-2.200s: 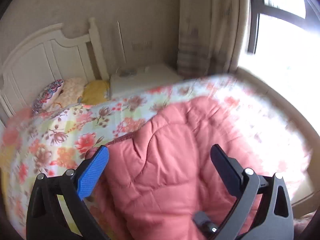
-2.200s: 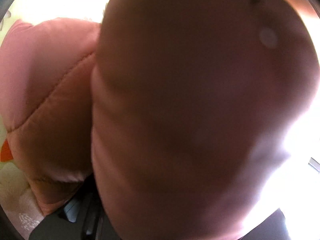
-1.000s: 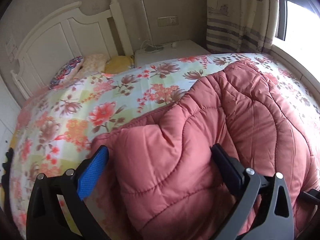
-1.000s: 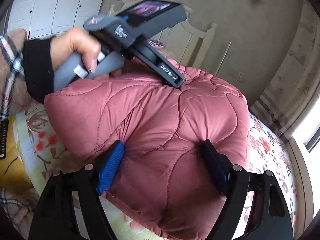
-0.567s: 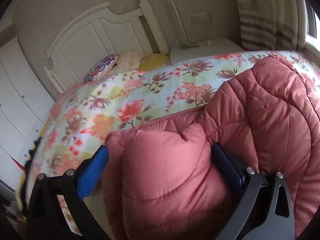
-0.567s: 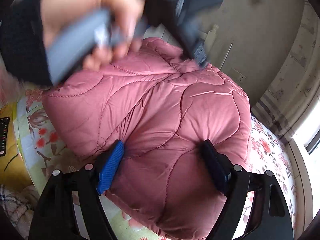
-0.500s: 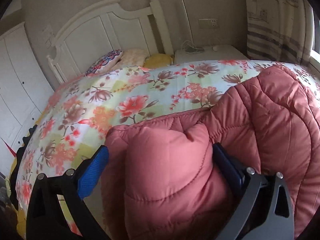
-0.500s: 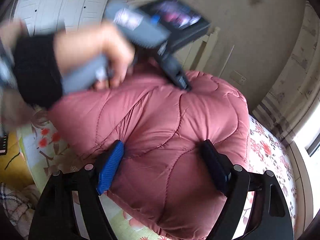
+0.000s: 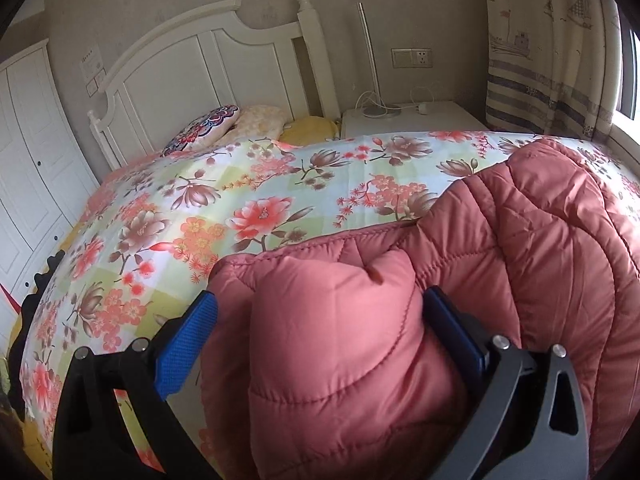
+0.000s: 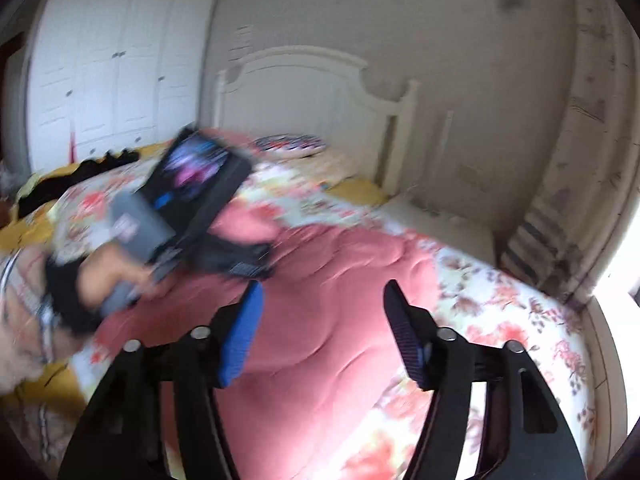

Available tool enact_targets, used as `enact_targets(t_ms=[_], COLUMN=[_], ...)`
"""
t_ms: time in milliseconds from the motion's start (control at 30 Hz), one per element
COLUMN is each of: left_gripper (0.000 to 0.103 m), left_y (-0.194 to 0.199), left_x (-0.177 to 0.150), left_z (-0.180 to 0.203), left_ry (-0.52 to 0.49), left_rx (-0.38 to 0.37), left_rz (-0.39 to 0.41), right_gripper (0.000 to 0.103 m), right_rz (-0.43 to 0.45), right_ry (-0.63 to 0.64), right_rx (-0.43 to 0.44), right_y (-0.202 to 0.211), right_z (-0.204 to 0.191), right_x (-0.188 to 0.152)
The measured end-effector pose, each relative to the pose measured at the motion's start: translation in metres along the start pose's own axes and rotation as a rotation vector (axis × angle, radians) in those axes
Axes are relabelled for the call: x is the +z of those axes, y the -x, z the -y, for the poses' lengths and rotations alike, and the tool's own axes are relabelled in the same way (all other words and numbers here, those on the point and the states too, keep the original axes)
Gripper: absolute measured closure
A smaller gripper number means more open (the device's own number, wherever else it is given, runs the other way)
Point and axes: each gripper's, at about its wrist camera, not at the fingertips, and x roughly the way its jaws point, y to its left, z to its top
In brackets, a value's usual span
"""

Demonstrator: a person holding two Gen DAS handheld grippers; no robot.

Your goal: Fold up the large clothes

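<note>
A pink quilted jacket [image 9: 340,340] bulges between the spread left gripper [image 9: 320,320].

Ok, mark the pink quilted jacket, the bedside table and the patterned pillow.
pink quilted jacket [image 9: 552,248]: left wrist view, quilted back panel.
bedside table [image 9: 440,118]: left wrist view, white top.
patterned pillow [image 9: 204,130]: left wrist view, printed face.

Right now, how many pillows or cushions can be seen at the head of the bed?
3, in a row against the headboard: a patterned cushion leftmost, a pale floral pillow in the middle, a yellow pillow beside the nightstand. The floral quilt may hide more.
</note>
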Motion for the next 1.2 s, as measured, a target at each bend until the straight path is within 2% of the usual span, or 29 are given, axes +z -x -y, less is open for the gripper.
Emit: enact_targets(t_ms=[100,233,267,300,333,400,467,567,700,733,767,800,900,1000,1100,1133,1200], left_gripper=[0.002,0.002,0.002,0.002,0.002,0.002,0.002,0.002,0.002,0.002,0.002,0.002,0.002,0.002,0.002,0.002,0.002], left_y=[-0.001,-0.001,-0.001,-0.002,-0.003,-0.005,-0.004,-0.004,-0.003,-0.003,-0.002,-0.003,-0.003,-0.003,-0.003,-0.003,-0.002], left_x=[0.000,-0.001,0.000,0.000,0.000,0.000,0.000,0.000,-0.001,0.000,0.000,0.000,0.000,0.000,-0.001,-0.001,-0.001], left_z=[-0.002,-0.002,-0.002,-0.005,-0.007,-0.008,-0.006,-0.005,-0.004,-0.004,-0.004,-0.004,-0.004,-0.006,-0.005,-0.005,-0.005], left_ry=[0.008,0.010,0.011,0.022,0.033,0.039,0.033,0.025,0.027,0.026,0.028,0.027,0.027,0.032,0.036,0.035,0.034], left_rx=[-0.012,-0.013,-0.012,-0.018,-0.026,-0.039,-0.035,-0.026,-0.023,-0.020,-0.020,-0.018,-0.023,-0.026,-0.030,-0.029,-0.027], left_rz=[-0.004,-0.005,-0.006,-0.007,-0.015,-0.024,-0.021,-0.017,-0.011,-0.012,-0.012,-0.015,-0.014,-0.014,-0.014,-0.014,-0.013], right_gripper=[0.058,0.059,0.059,0.059,0.059,0.059,0.058,0.058,0.058,0.058,0.058,0.058,0.057,0.057,0.057,0.053,0.032], right_rz=[-0.024,-0.123,-0.201,-0.315,-0.427,-0.410,-0.426,-0.416,-0.309,-0.344,-0.426,-0.515,-0.493,-0.453,-0.308,-0.260,-0.208], right_ry=[-0.072,-0.106,-0.094,-0.082,-0.090,-0.187,-0.212,-0.170,-0.210,-0.190,-0.140,-0.088,-0.156,-0.151,-0.152,-0.144,-0.101], right_rx=[-0.016,-0.025,-0.032,-0.026,0.014,0.071,0.065,0.009,-0.102,-0.126,-0.150,-0.136,-0.119,-0.144,-0.103,-0.085,-0.043], right_y=[-0.043,-0.117,-0.142,-0.169,-0.194,-0.199,-0.195,-0.187,-0.182,-0.192,-0.209,-0.226,-0.219,-0.191,-0.128,-0.106,-0.072], right_z=[0.026,0.043,0.043,0.044,0.044,0.060,0.065,0.064,0.071,0.067,0.060,0.052,0.062,0.062,0.047,0.038,0.019], right_x=[0.024,0.036,0.029,0.015,-0.002,-0.010,-0.007,0.009,0.028,0.022,0.013,-0.001,-0.001,0.008,0.020,0.021,0.018])
